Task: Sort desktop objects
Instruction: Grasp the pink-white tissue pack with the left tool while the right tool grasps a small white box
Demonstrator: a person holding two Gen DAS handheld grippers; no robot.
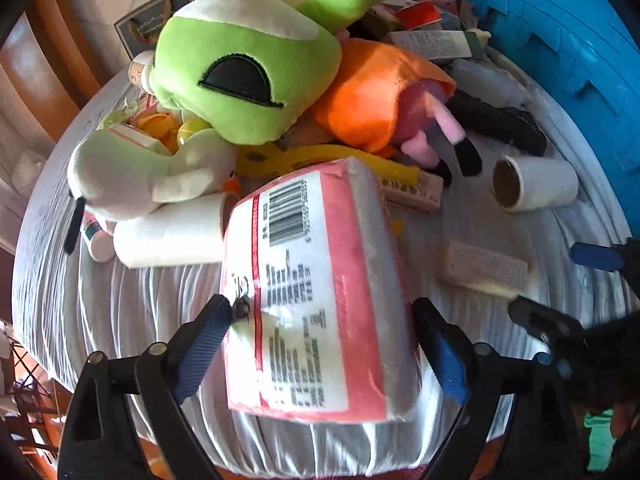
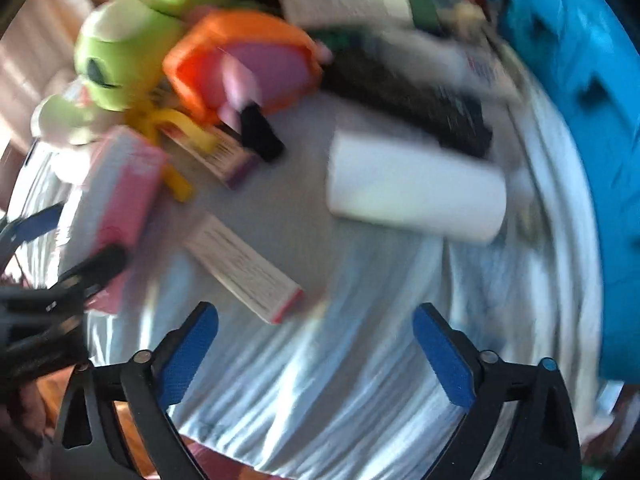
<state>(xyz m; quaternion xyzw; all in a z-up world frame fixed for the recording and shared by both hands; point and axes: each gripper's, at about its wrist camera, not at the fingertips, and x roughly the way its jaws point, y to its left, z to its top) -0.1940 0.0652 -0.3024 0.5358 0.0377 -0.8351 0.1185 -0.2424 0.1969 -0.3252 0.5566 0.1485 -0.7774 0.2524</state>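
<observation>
Lengthwise, pink tissue pack (image 1: 316, 288) probably clamped

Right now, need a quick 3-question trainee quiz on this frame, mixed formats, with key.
1. True or false: the left gripper is closed on the pink tissue pack.
2. Multiple choice: the right gripper is A) holding the paper roll, B) open and holding nothing, C) holding the small flat box.
3. Fill in: the large container at the right edge of the table is coloured ____.

Key: 1 true; 2 B; 3 blue.
</observation>
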